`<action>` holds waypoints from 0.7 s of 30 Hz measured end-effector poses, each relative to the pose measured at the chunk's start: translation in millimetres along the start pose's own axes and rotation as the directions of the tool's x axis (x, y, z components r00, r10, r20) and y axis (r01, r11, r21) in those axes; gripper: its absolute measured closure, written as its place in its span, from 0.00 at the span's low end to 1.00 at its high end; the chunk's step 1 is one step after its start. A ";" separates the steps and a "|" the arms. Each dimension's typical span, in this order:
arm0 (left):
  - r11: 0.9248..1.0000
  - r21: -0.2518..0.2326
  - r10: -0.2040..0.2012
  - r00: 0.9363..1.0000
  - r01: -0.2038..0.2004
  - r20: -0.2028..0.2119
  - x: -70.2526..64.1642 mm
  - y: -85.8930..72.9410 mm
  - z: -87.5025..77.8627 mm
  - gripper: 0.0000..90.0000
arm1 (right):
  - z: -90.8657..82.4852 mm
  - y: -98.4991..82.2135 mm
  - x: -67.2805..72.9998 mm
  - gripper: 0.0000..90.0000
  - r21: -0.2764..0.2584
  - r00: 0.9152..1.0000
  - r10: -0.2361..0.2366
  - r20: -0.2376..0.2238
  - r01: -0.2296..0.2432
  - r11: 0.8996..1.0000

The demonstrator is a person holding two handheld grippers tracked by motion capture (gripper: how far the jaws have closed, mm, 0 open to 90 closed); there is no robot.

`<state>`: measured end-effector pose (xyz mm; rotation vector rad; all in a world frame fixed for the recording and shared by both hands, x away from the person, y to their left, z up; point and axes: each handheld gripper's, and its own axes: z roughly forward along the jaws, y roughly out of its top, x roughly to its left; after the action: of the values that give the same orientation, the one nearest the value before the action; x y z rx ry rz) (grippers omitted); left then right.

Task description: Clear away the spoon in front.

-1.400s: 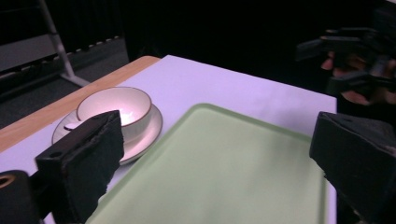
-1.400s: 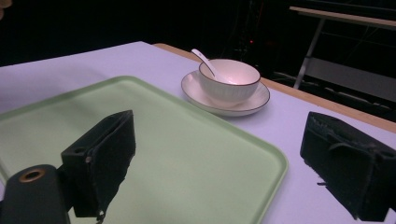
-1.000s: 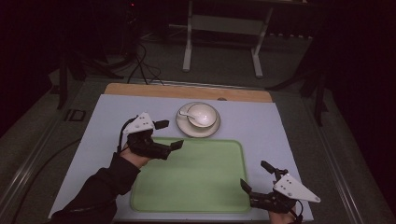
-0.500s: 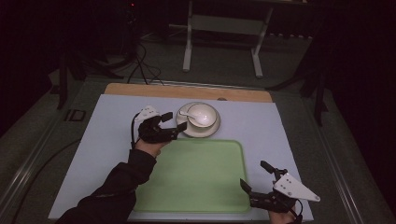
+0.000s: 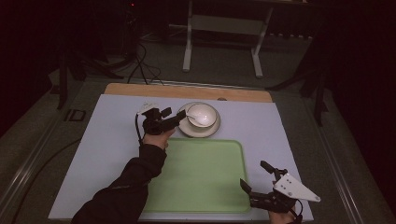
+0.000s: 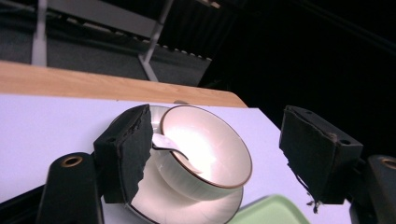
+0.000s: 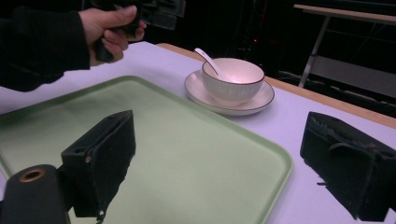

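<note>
Left gripper view — L gripper (image 6: 224,154) (closing) astride bowl (image 6: 205,149)

— What am I looking at by my left hand?

— A white bowl (image 5: 201,115) with a thin dark rim and ribbed sides, upright on a matching white saucer (image 5: 185,129).

— Anything in it?

— A white spoon (image 7: 211,62), scoop down inside, handle leaning over the rim on the side toward my left.

— Where does the set sit?

— On the pale mat at the far side, just beyond the green tray (image 5: 205,177).
</note>
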<state>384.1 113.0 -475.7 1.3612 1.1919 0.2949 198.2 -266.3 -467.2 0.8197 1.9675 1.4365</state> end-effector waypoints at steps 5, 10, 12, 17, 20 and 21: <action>0.999 -0.007 -0.052 0.999 0.052 -0.017 4.4 -7.5 10.2 0.31 | 0.0 -0.1 -0.1 0.11 0.000 1.000 0.002 -0.002 -0.002 1.000; 0.991 -0.032 -0.129 0.990 0.128 -0.056 9.9 -15.6 20.3 0.35 | 0.2 -0.1 0.3 0.11 0.001 1.000 0.000 -0.006 0.000 1.000; 0.987 -0.039 -0.160 0.984 0.158 -0.071 11.1 -18.4 23.9 0.37 | 0.1 0.0 0.3 0.11 0.000 1.000 -0.001 -0.008 0.001 1.000; 0.978 -0.031 -0.209 0.976 0.208 -0.065 14.8 -22.1 33.7 0.42 | -0.1 -0.1 -0.1 0.11 -0.001 1.000 0.003 -0.010 -0.003 1.000; 0.970 -0.041 -0.240 0.968 0.238 -0.066 16.8 -24.1 36.7 0.45 | -0.3 0.0 -0.3 0.11 -0.003 1.000 0.002 -0.010 -0.002 1.000; 0.966 -0.041 -0.257 0.965 0.254 -0.060 18.6 -25.4 38.1 0.46 | -0.4 -0.1 -0.4 0.11 -0.003 1.000 0.003 -0.010 -0.003 1.000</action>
<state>410.3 98.0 -514.7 1.1609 1.3956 0.1746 198.2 -266.8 -467.1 0.8158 1.9720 1.4472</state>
